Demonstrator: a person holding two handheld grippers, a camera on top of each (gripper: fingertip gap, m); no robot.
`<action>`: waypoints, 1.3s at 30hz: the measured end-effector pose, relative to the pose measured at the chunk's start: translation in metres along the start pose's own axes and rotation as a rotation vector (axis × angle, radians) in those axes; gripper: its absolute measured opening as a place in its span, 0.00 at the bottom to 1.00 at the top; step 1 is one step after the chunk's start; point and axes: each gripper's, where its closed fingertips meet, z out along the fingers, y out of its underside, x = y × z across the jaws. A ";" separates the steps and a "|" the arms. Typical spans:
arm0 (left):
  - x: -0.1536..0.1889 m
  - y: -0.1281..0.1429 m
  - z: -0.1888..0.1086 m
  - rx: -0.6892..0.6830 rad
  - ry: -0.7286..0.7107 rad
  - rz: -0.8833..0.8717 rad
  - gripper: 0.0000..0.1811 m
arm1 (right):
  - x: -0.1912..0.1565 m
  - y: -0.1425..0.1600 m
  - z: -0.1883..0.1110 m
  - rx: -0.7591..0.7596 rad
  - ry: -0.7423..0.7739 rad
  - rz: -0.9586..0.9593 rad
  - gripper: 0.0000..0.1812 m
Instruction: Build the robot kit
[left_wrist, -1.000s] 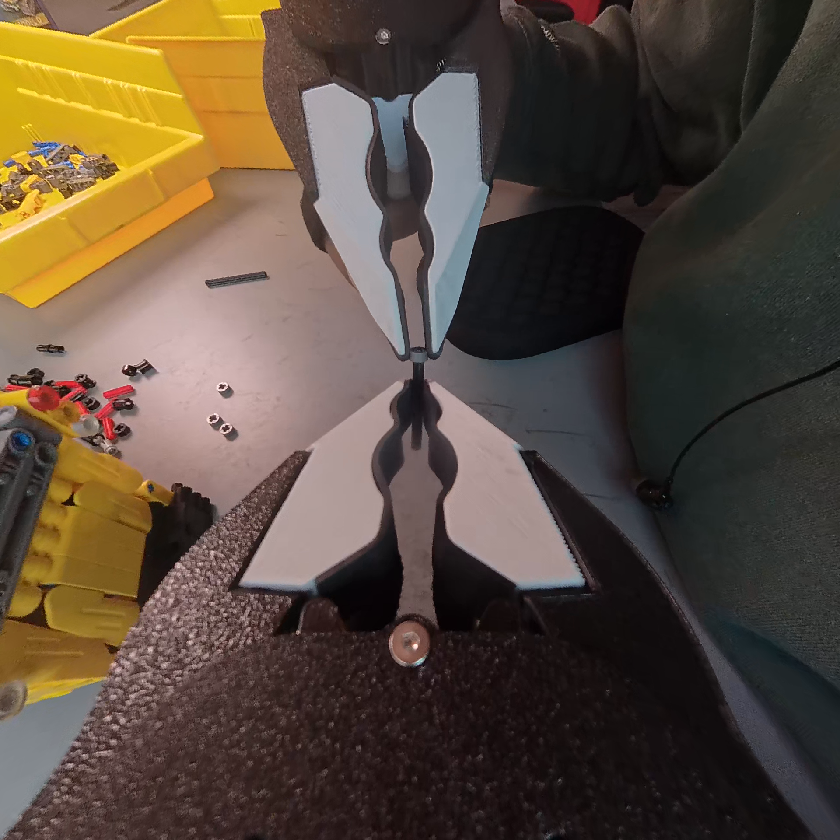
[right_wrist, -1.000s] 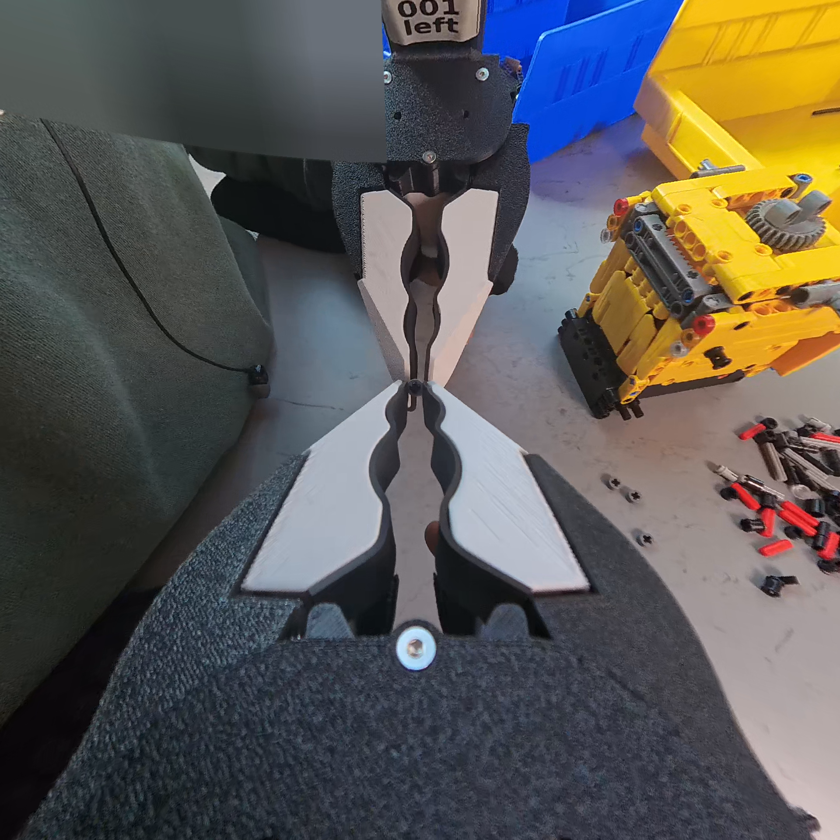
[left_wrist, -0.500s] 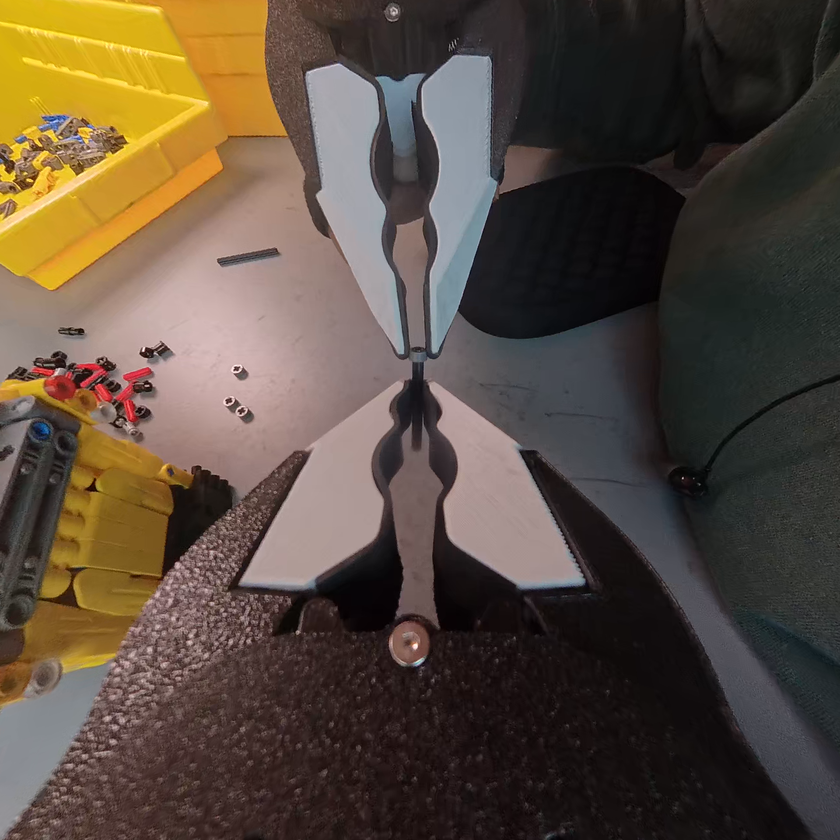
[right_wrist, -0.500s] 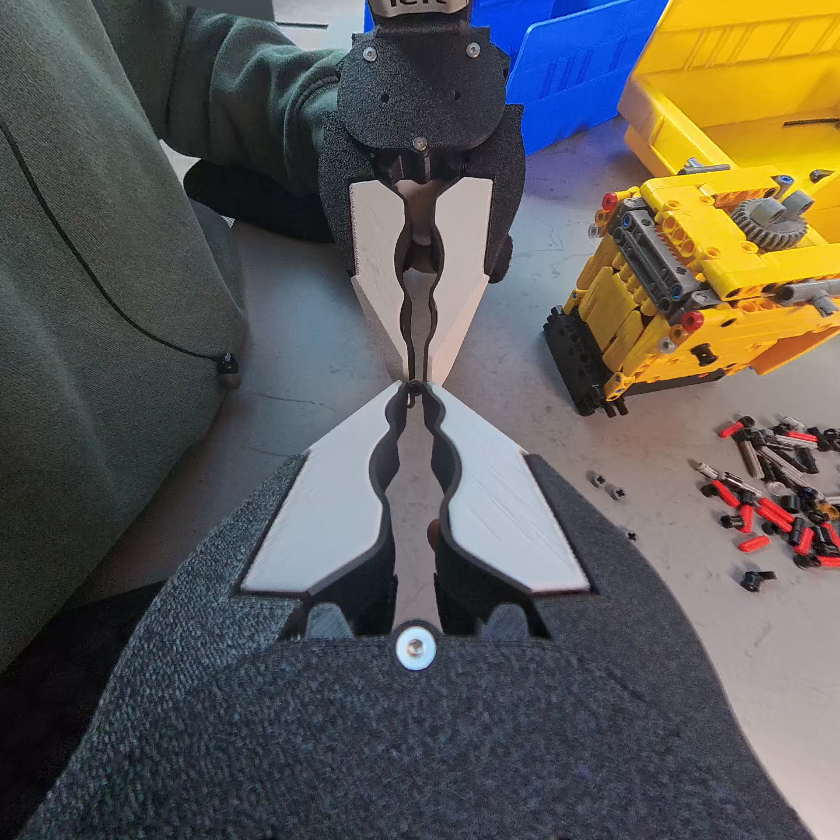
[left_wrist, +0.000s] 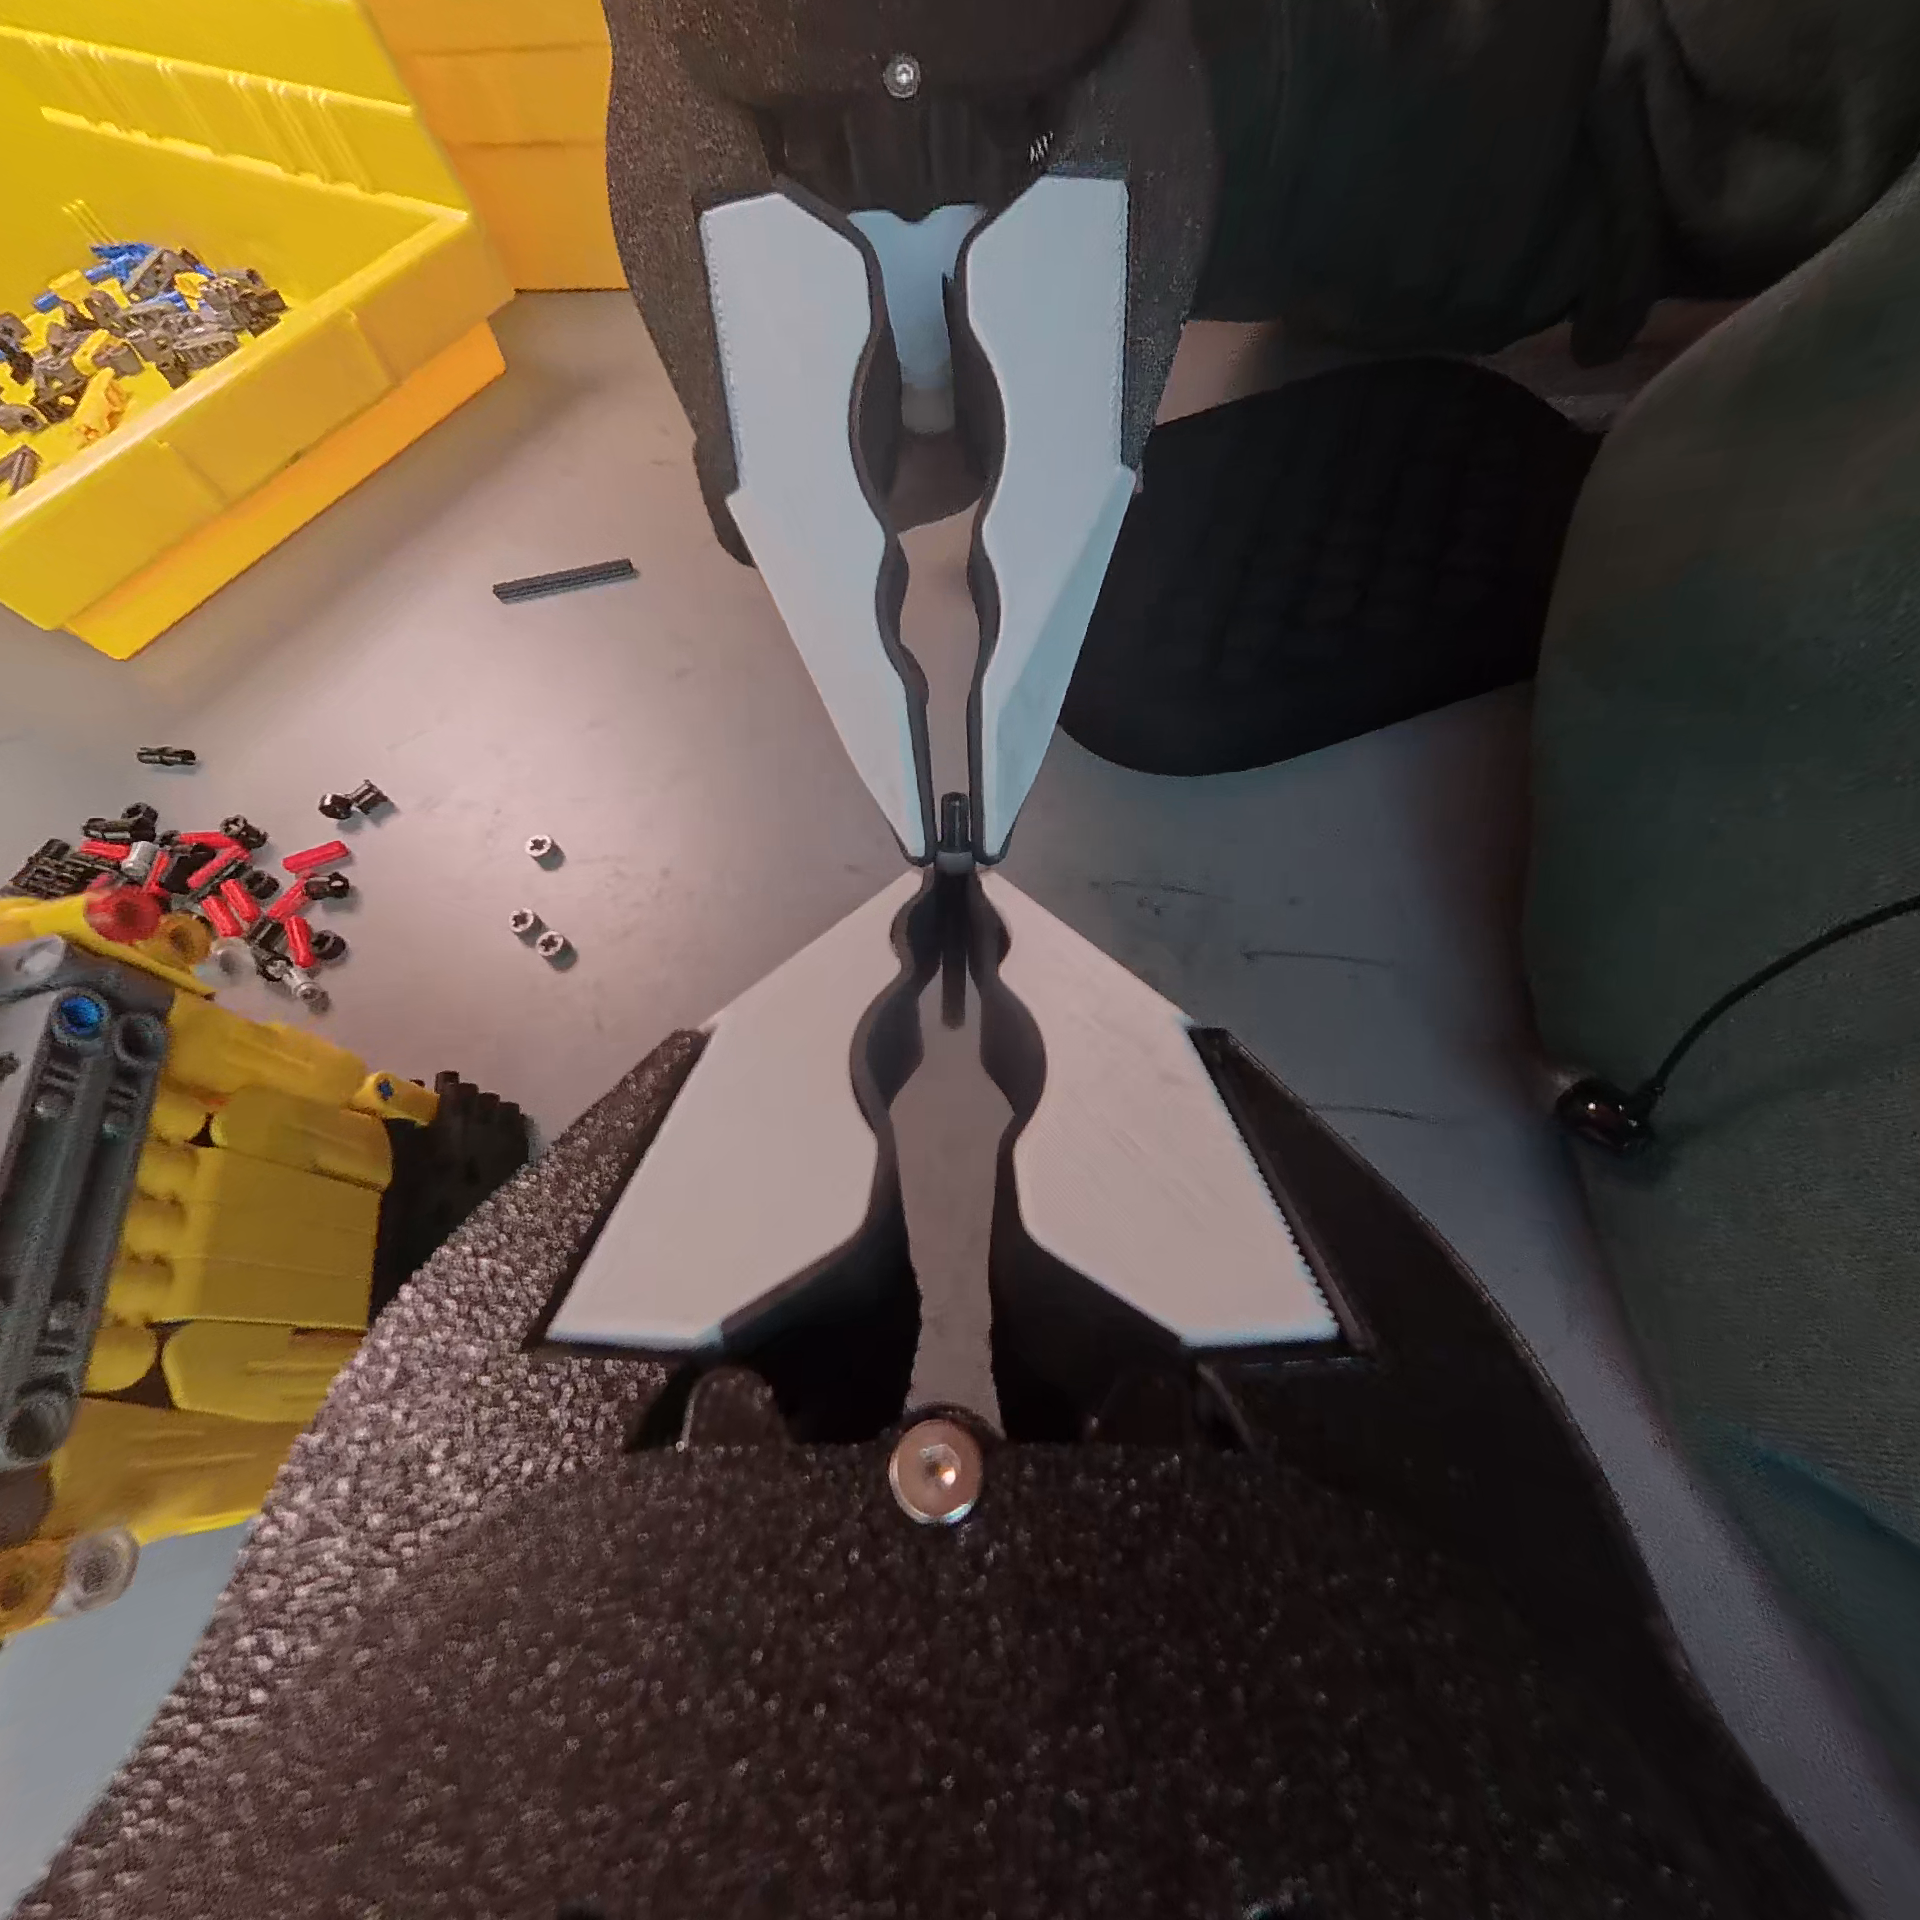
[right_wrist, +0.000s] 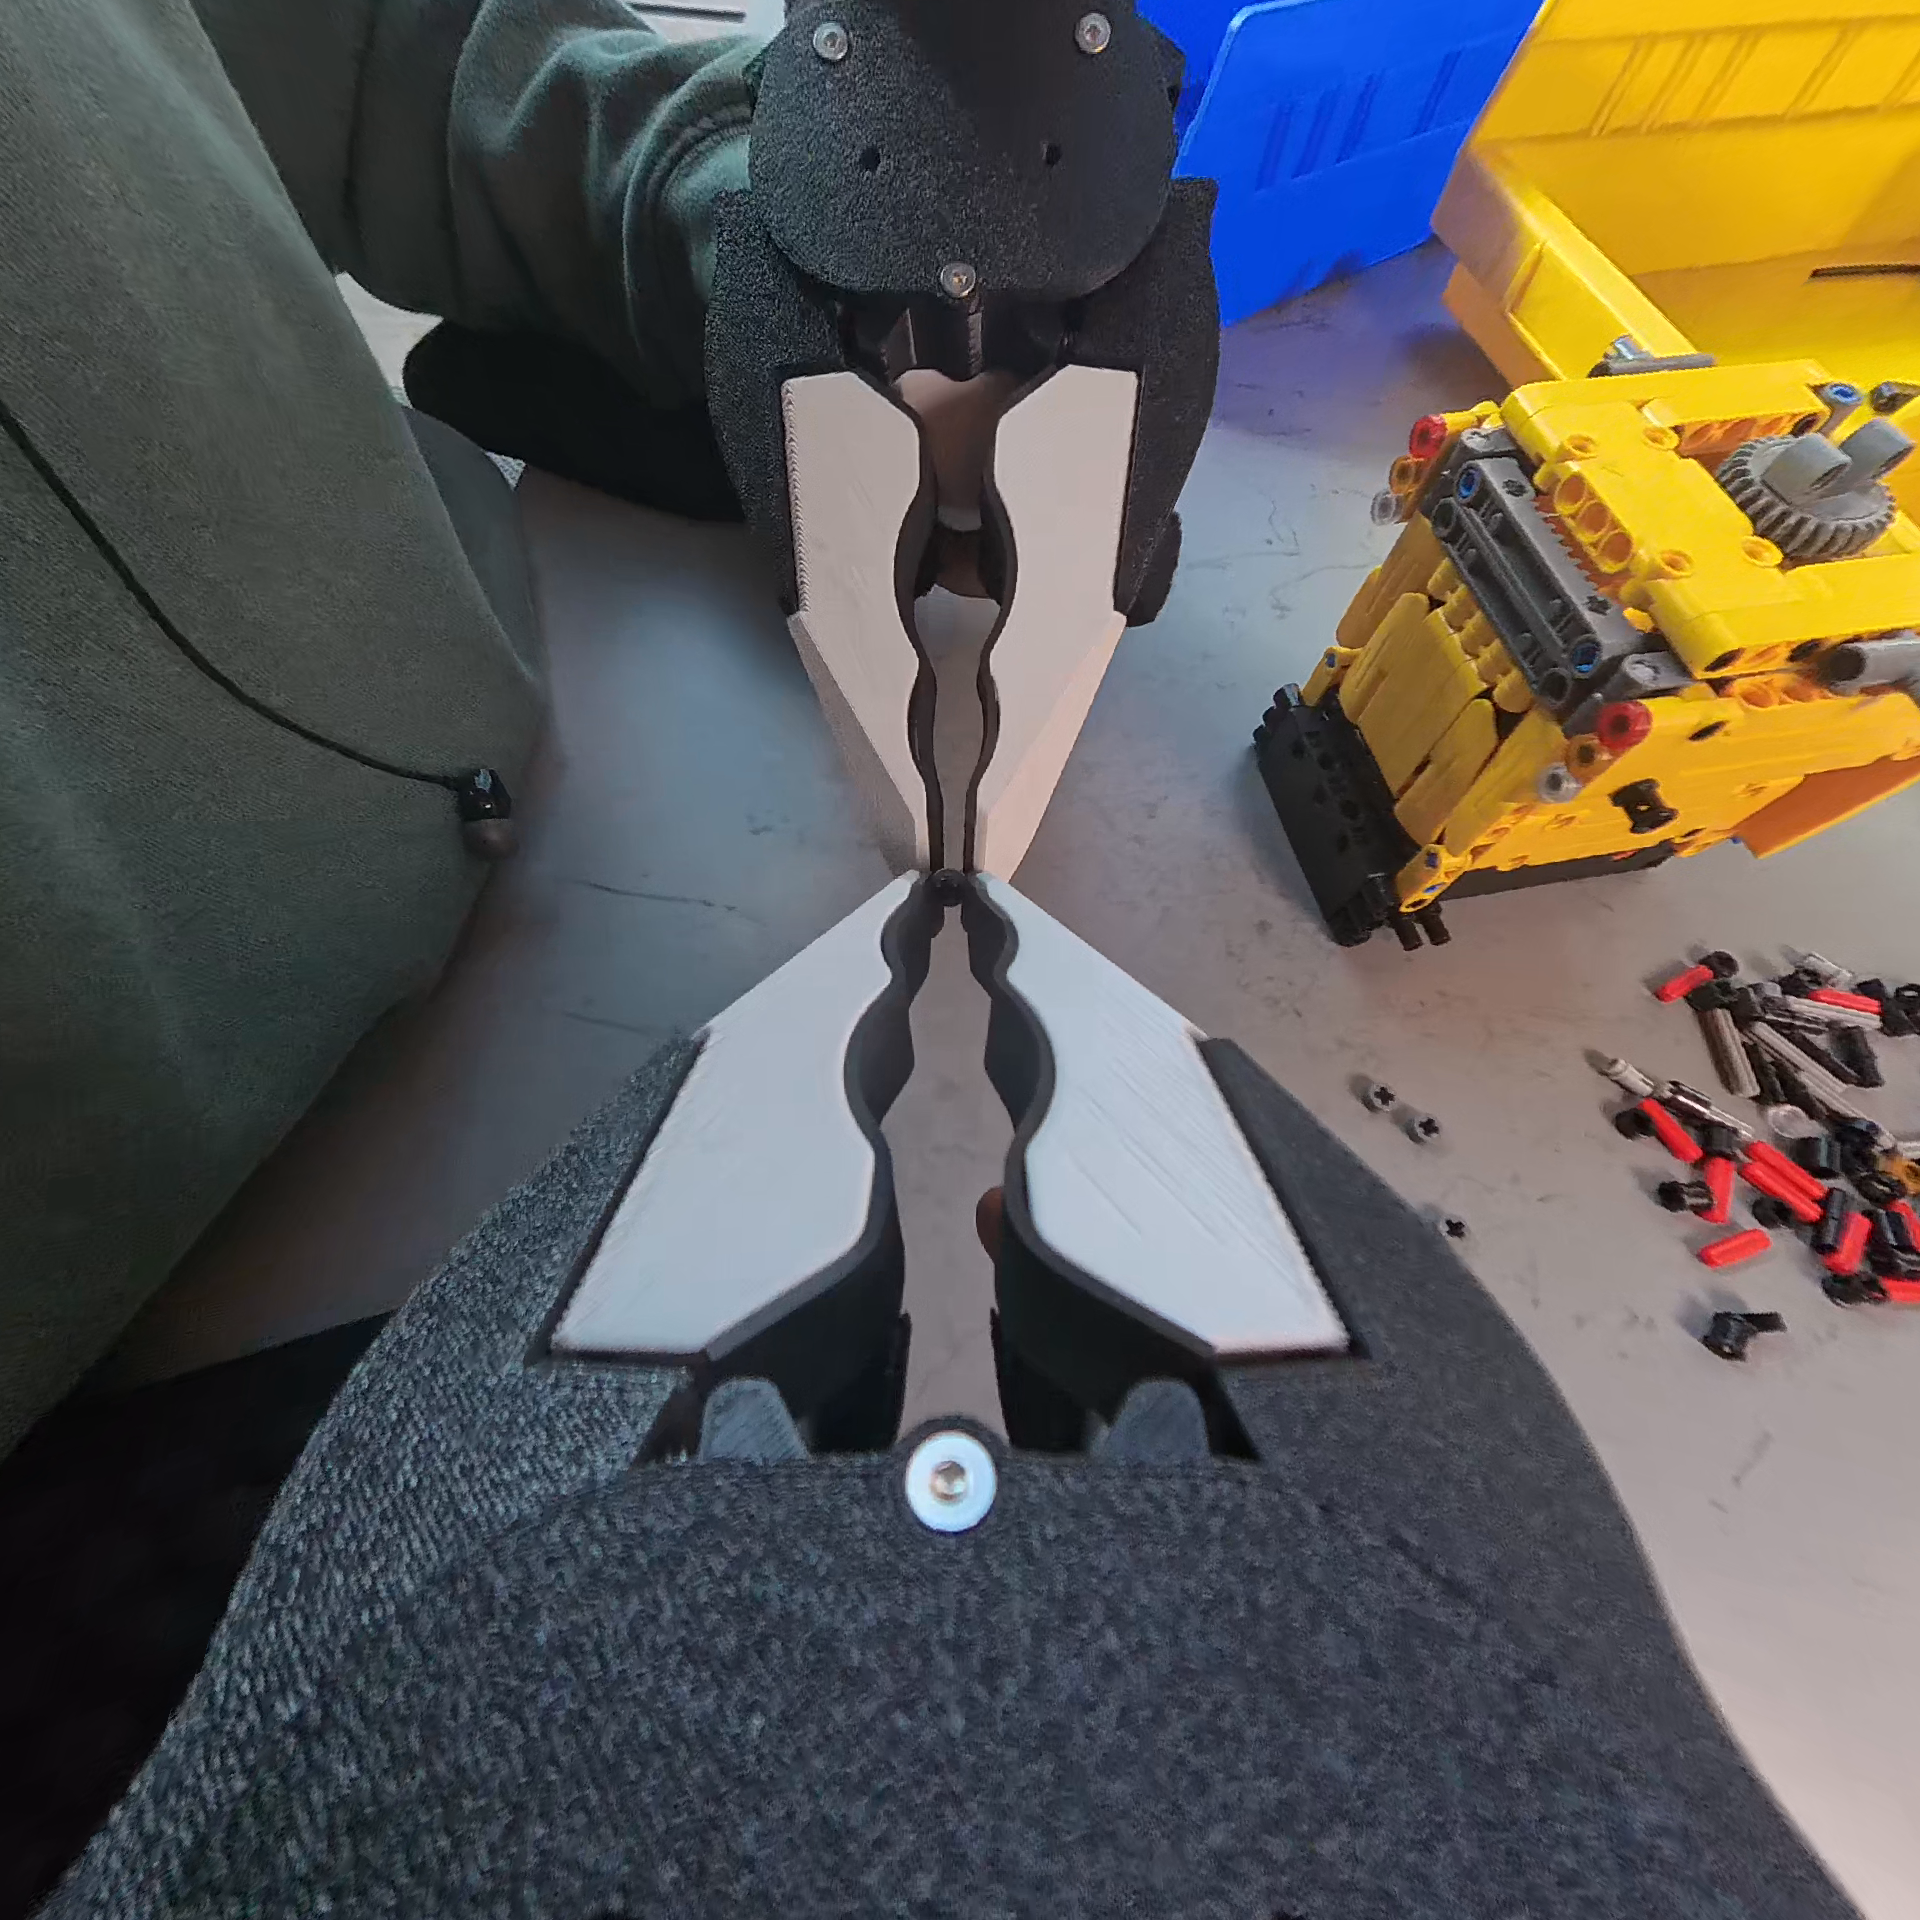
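Note:
In the left wrist view my left gripper (left_wrist: 951, 885) is shut on a thin black axle (left_wrist: 951, 982) that lies along its fingers and points forward. My right gripper (left_wrist: 951, 844) faces it tip to tip, shut on a small grey bush (left_wrist: 952, 861) that sits on the axle. The axle's end pokes a little past the bush, between the right fingers. In the right wrist view my right gripper (right_wrist: 945, 891) meets the left gripper (right_wrist: 951, 854) over the grey table (right_wrist: 665, 748). Only a small dark end (right_wrist: 945, 883) shows at the tips there.
A yellow brick-built vehicle (right_wrist: 1621, 665) stands beside the grippers. A pile of red and black pins (right_wrist: 1808, 1143) and small grey bushes (left_wrist: 540, 925) lie near it. Yellow bins (left_wrist: 208, 364), a blue bin (right_wrist: 1340, 156) and a loose black axle (left_wrist: 561, 579) lie farther off. A person's green sleeve (left_wrist: 1766, 727) is close. Only a small space, under 4 cm, lies between the two pairs of fingers.
The axle's black end now sticks out past the grey bush, which before capped its tip. Both grippers have shifted together a little over the table and stay shut.

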 end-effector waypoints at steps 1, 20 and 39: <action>-0.001 -0.002 -0.001 0.006 -0.003 -0.001 0.01 | 0.001 -0.002 -0.002 0.017 0.000 0.010 0.03; -0.003 -0.012 -0.009 0.041 0.010 -0.038 0.02 | 0.003 -0.014 -0.009 0.151 -0.030 0.007 0.03; -0.004 -0.001 -0.006 -0.028 -0.011 -0.004 0.02 | 0.005 -0.008 -0.004 0.119 -0.015 0.009 0.06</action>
